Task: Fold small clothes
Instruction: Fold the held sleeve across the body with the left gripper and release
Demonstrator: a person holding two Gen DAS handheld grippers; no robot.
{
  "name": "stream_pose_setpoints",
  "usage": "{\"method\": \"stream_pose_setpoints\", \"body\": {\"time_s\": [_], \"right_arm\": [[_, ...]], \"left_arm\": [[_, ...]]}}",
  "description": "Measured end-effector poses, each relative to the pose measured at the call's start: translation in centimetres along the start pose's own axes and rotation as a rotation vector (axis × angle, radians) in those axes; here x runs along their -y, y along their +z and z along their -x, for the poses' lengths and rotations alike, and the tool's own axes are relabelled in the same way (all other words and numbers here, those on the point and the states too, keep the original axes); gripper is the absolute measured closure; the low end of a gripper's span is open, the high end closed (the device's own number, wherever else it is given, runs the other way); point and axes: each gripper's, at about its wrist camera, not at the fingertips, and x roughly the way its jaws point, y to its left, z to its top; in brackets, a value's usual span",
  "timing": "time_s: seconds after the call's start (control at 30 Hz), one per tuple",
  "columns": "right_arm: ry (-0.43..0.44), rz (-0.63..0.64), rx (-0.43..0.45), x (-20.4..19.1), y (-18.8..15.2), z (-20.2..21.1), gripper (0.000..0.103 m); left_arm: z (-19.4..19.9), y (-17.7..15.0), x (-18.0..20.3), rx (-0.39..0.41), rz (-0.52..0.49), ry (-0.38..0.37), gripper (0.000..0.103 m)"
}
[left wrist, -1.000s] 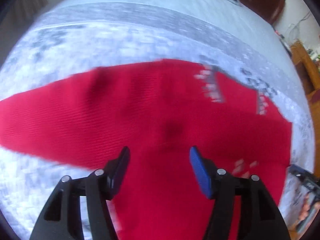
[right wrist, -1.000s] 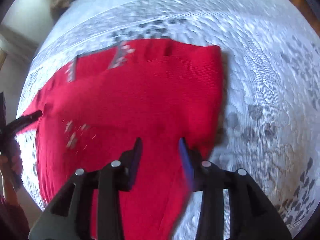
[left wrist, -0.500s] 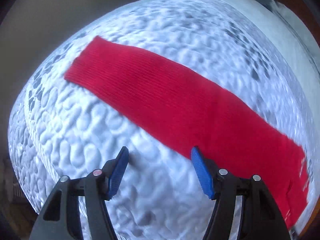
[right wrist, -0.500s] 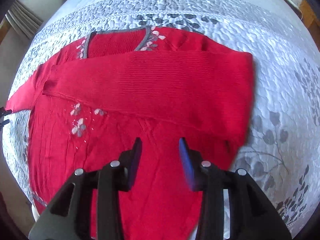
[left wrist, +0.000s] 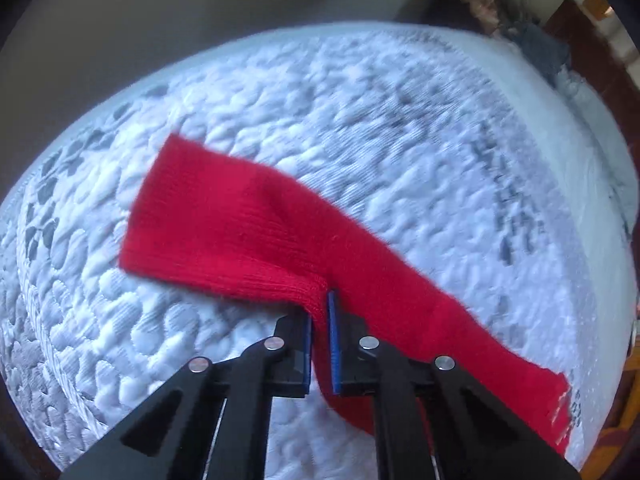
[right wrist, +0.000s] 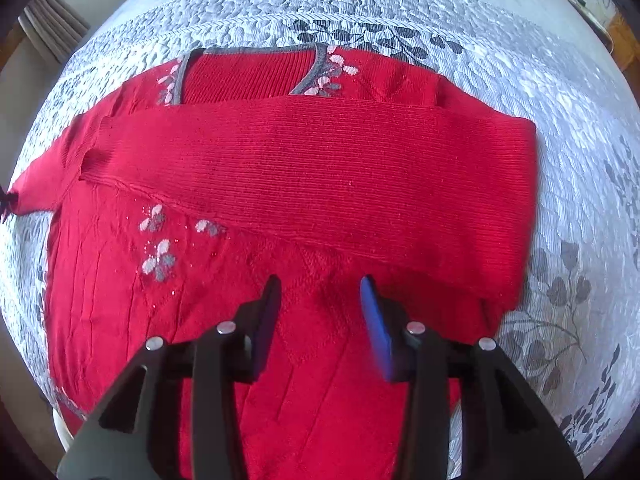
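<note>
A red knit sweater (right wrist: 304,184) with a grey collar and pale flower embroidery lies flat on the bed. One sleeve is folded across its chest (right wrist: 360,168). The other sleeve (left wrist: 224,224) stretches out over the quilt to the sweater's left. My left gripper (left wrist: 319,312) is shut on this sleeve's near edge, and the knit bunches up between the blue pads. My right gripper (right wrist: 320,292) is open and empty, hovering over the sweater's lower body below the folded sleeve.
A white quilt (right wrist: 580,128) with grey leaf print covers the bed. Its far edge (left wrist: 360,28) drops off toward a grey wall. Dark clothes (left wrist: 536,48) lie at the bed's far right corner, beside wooden furniture (left wrist: 592,52).
My left gripper swung from over the sweater's body out to the sleeve, then shut on its edge and lifted it slightly. My right gripper backed off a little and stays open.
</note>
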Motion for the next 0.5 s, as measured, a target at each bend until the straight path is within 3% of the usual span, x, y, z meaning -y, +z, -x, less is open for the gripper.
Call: {"method": "stream_pose_setpoints", "body": {"time_s": [0.07,0.2,0.5], "right_arm": [[0.004,0.000,0.003,0.2,-0.2,0.2,0.060],[0.014,-0.003,0.018,0.7,-1.0,0.8,0.059],[0.031,-0.027,0.049,2.9,-3.5,2.6,0.058]], "left_arm": [[2.0,-1.0,2.5,0.066,-0.066,-0.060,0.097],[4.6,-3.4,9.4,0.113,-0.225,-0.158,0.097],[8.8,-14.5,24.3,0.048,-0.533,-0.380,0.097]]}}
